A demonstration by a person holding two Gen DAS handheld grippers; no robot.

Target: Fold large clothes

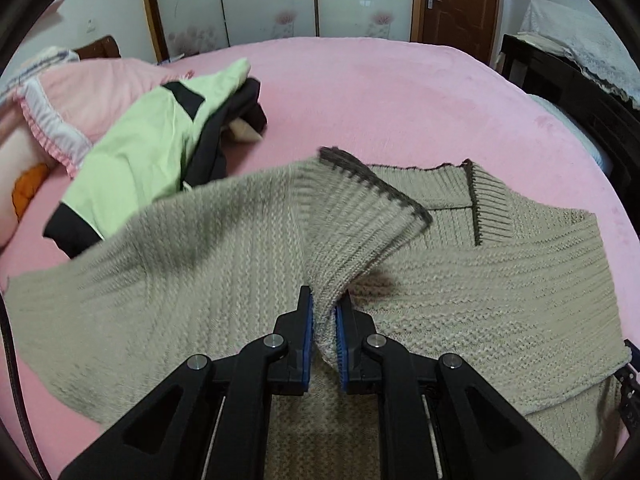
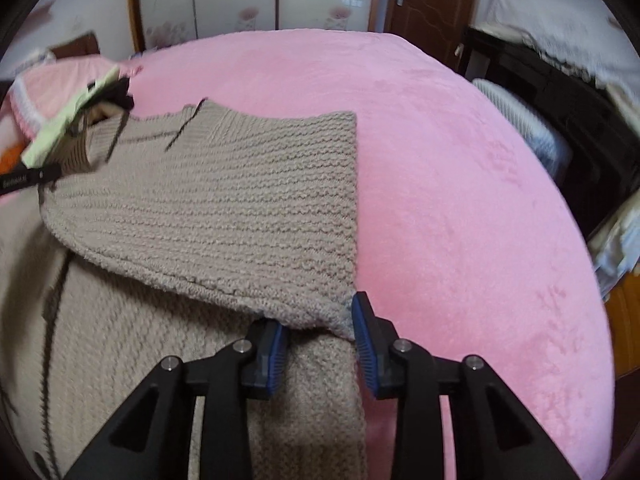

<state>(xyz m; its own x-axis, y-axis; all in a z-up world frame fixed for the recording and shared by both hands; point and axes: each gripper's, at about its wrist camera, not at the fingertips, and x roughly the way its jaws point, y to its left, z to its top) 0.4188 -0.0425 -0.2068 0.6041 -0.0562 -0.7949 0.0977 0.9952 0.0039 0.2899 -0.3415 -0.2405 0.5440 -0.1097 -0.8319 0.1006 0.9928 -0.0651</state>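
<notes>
A beige knitted sweater [image 1: 500, 292] with dark brown trim lies on the pink bed [image 1: 380, 92]. My left gripper [image 1: 325, 320] is shut on a sleeve [image 1: 352, 216] near its ribbed cuff and holds it lifted over the sweater's body. In the right wrist view the sweater [image 2: 224, 208] lies at the left with one part folded over. My right gripper [image 2: 320, 328] has its jaws apart around a fold of the sweater's right edge; the knit fills the gap between them.
A light green and black jacket [image 1: 152, 148] lies in a heap on the bed beyond the sweater, at the left. A pink frilled pillow [image 1: 60, 120] is behind it. A dark cabinet [image 1: 568, 92] and a radiator [image 2: 520, 128] stand off the bed's right side.
</notes>
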